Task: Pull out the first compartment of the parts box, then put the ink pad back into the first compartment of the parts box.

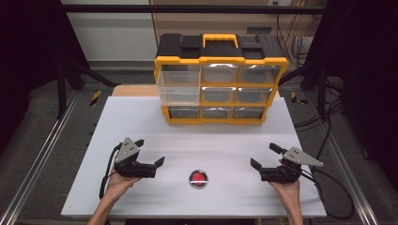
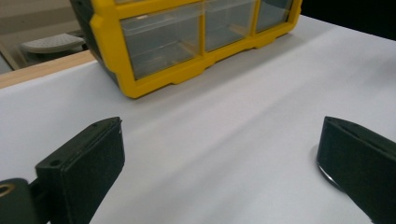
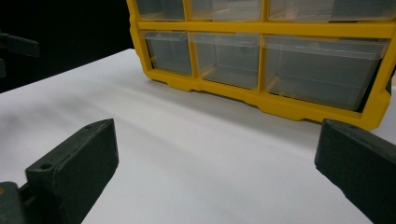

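A yellow and black drawer organiser with clear drawers stands at the back middle of the white table. A clear drawer in its left column sticks out a little. A small round disc with a red centre and a shiny rim lies near the front edge, between both hands. My left gripper is open to the disc's left, with nothing between its jaws. The disc's rim peeks out beside that gripper's right jaw. My right gripper is open and empty to the disc's right. The organiser lies ahead of both.
Metal rails run along both sides of the table, and cables trail on the floor at the right. A wooden board shows behind the table's back edge. A dark frame post stands at the far left.
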Motion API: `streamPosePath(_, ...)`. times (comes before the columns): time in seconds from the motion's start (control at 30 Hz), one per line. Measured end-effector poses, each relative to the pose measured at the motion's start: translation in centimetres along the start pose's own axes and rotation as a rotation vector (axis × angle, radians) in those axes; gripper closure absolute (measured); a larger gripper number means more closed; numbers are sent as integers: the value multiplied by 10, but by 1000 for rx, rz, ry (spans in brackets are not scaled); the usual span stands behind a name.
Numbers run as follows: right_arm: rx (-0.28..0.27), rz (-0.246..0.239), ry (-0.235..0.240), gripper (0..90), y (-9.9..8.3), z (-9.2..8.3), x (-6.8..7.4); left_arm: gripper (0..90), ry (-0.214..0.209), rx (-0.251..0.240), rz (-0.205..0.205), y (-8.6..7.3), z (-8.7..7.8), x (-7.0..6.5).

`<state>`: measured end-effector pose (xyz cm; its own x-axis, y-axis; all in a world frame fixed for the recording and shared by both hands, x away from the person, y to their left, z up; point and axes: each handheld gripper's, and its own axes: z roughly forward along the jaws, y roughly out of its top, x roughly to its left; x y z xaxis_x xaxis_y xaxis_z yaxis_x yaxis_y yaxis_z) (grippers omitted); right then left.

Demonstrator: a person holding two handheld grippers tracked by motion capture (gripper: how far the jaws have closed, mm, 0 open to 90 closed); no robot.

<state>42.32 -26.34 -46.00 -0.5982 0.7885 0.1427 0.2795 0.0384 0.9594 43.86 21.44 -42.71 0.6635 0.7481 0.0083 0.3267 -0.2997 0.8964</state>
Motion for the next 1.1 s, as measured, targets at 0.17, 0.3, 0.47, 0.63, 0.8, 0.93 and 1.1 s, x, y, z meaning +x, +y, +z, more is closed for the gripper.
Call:
streamPosePath(0.17,0,-7,-1,5,0,0,0,6,-33,15,4,0,7,-9)
streamPosePath(0.3,0,-6,-1,5,0,0,0,5,-61,32,14,-2,16,-19)
streamPosePath(0.47,-1,3,0,5,0,0,0,5,-84,49,30,-3,24,-31)
streamPosePath(0.63,1,-5,-2,5,0,1,-1,3,-117,64,49,-4,31,-43)
streamPosePath(0.8,1,2,-3,5,0,0,0,3,-143,78,67,-4,39,-55)
streamPosePath(0.93,-3,0,-1,5,0,0,-1,3,-161,95,81,-5,46,-65)
streamPosePath(1.1,-1,3,-1,5,0,0,-1,3,-179,115,89,-5,53,-73)
